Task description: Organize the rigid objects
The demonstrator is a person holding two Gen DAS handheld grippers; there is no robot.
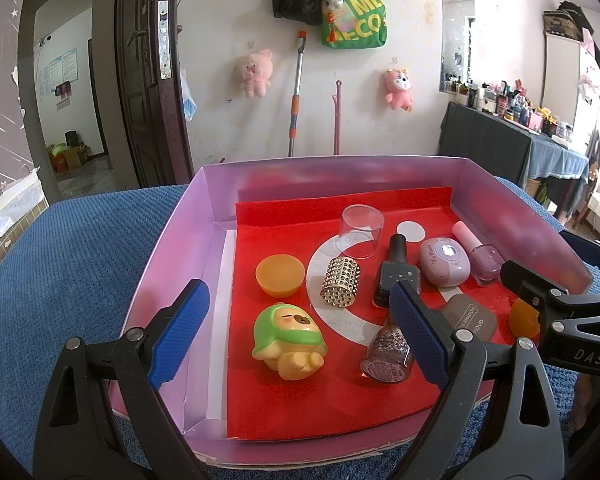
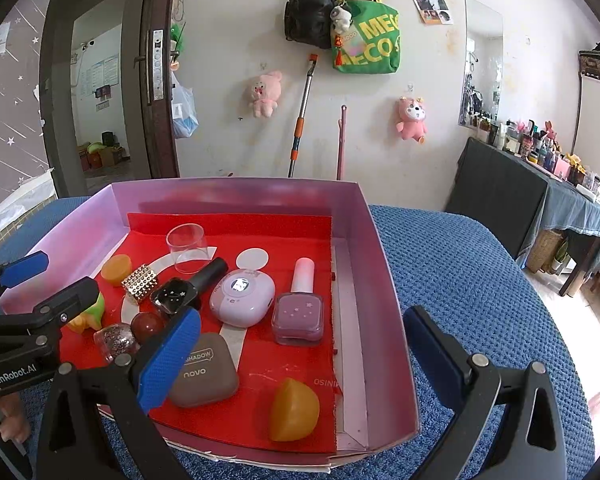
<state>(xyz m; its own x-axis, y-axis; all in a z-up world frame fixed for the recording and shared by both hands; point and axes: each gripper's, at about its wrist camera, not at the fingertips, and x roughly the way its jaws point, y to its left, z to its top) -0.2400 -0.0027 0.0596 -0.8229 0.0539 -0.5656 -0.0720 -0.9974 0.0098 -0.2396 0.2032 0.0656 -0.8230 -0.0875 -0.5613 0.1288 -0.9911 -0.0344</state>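
A pink box [image 1: 216, 200] with a red liner holds several small objects: a green and yellow bear toy [image 1: 288, 344], an orange cup [image 1: 280, 274], a studded gold cylinder [image 1: 340, 288], a clear cup [image 1: 360, 230], a black bottle [image 1: 396, 268], a glitter bottle [image 1: 388, 356] and a lilac case [image 2: 242, 296]. A pink nail polish [image 2: 298, 312], a brown novo compact [image 2: 204, 372] and an orange half-shell [image 2: 294, 410] lie on the box's right side. My left gripper [image 1: 298, 296] hovers open above the toy. My right gripper [image 2: 302, 318] is open, straddling the box's right wall [image 2: 384, 280].
The box rests on a blue textured cloth [image 2: 460, 280]. Behind it is a white wall with hanging bags [image 1: 352, 12], plush toys and a leaning mop [image 1: 296, 92]. An open doorway [image 1: 68, 100] is at the left, and a dark table crowded with cosmetics [image 1: 520, 120] at the right.
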